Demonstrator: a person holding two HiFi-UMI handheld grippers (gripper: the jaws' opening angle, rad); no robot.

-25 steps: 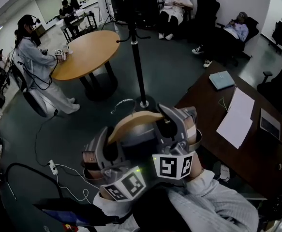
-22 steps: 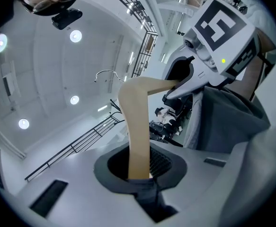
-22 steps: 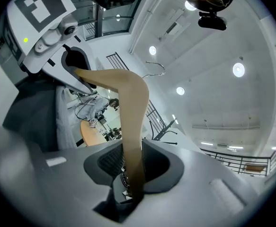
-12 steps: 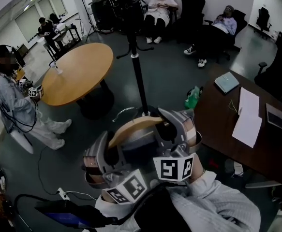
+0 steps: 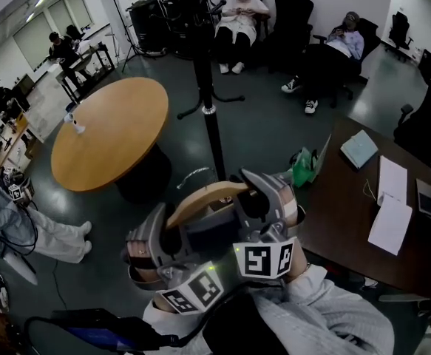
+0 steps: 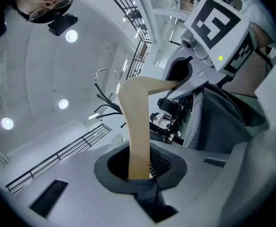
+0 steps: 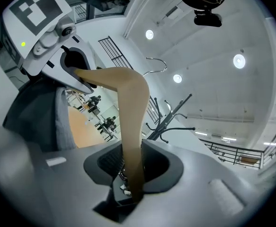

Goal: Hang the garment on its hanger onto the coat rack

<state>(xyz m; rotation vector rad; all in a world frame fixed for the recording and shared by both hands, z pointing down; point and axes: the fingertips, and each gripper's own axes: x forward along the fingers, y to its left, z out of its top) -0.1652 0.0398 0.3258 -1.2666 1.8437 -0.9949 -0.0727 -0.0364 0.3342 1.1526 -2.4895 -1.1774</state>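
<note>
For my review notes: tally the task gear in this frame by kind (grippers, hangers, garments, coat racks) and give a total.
grippers: 2 (left gripper, right gripper)
hanger: 1
garment: 1
coat rack: 1
Total: 5

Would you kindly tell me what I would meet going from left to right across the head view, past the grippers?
Round wooden table → coat rack pole → green bag → pale blue book, which lies on the dark desk.
</note>
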